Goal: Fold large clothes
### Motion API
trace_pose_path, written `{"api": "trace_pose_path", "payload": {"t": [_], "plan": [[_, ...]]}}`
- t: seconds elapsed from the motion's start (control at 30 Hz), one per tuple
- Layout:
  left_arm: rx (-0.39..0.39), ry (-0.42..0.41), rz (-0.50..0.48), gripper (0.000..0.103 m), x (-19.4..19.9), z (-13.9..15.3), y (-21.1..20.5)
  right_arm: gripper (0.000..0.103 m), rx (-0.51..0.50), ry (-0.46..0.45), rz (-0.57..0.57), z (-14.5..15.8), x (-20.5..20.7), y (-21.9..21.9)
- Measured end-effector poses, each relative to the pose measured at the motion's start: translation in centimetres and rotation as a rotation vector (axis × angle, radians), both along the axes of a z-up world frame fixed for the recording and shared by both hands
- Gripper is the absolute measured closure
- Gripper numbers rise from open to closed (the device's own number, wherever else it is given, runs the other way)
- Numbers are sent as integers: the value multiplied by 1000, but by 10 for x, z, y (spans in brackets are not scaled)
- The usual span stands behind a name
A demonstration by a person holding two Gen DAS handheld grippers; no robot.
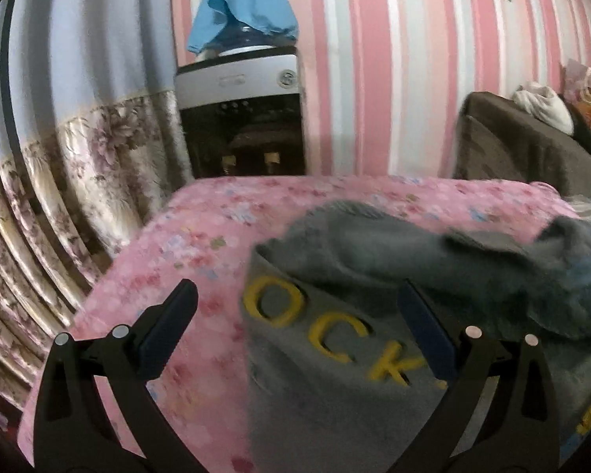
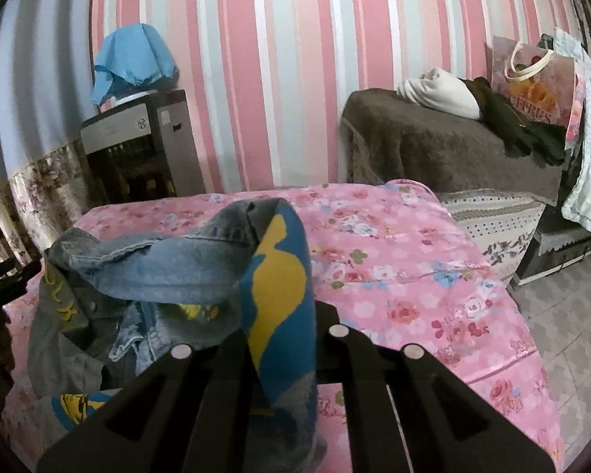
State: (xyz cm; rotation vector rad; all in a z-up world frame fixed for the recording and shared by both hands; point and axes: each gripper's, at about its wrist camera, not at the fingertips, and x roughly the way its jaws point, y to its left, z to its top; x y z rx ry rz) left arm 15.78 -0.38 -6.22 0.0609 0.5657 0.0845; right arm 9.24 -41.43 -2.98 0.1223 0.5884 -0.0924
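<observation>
A grey denim jacket [image 1: 335,374] with yellow letters lies crumpled on the pink floral sheet [image 1: 185,244]. In the left wrist view my left gripper [image 1: 301,319] stands open just above the jacket's left edge. One finger [image 1: 169,327] is over the sheet and the other finger [image 1: 429,335] over the lettering, gripping nothing. In the right wrist view my right gripper [image 2: 283,339] is shut on a blue and yellow printed fold of the jacket [image 2: 279,276]. It holds that fold raised over the rest of the jacket [image 2: 98,315]. The fabric hides its fingertips.
A water dispenser [image 1: 240,118] draped with a blue cloth [image 1: 244,4] stands against the striped wall behind the bed. A floral curtain [image 1: 59,157] hangs at left. At right, a brown-covered seat [image 2: 445,146] carries white and dark clothes and a floral bag [image 2: 532,90]. Tiled floor [image 2: 563,315] lies beyond the bed's right edge.
</observation>
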Motion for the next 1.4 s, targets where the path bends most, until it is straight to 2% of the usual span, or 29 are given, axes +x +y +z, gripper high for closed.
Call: {"api": "trace_pose_path", "payload": {"t": [0.17,0.4,0.47,0.53,0.57,0.7,0.73,0.77,0.83,1.1,1.23,1.4], "plan": [[0,27,8,3,30,-8,13,100,32,-21,-17,-1,-11,-13],[-63,102,-95,3,76,-37,13,100,33,-12,-13,-7,-9,-12],[-66,122,-125,6,86,-43,9,100,34,-7,-15,-7,-6,-11],[-102,166,-181,21,96,-52,5,99,23,-7,-16,-5,-3,-8],[-105,190,-200,25,99,-56,2,99,17,-6,-15,-4,-1,-7],[-77,263,-248,58,106,-77,-11,99,-3,-2,-27,-5,8,-3],[-77,260,-248,74,105,-78,-12,99,-6,-1,-34,-6,10,-4],[-74,255,-241,85,103,-78,-12,99,-9,-1,-38,-7,12,-4],[-97,240,-236,94,98,-78,-10,99,-11,1,-47,-9,17,-6],[-96,117,-208,96,76,-35,-3,99,-46,-14,-52,-5,46,-23],[-74,56,-216,96,79,-8,-4,99,-105,-60,-37,13,75,-32],[-54,-58,-220,95,101,34,-8,99,-163,-116,-36,41,127,-49]]}}
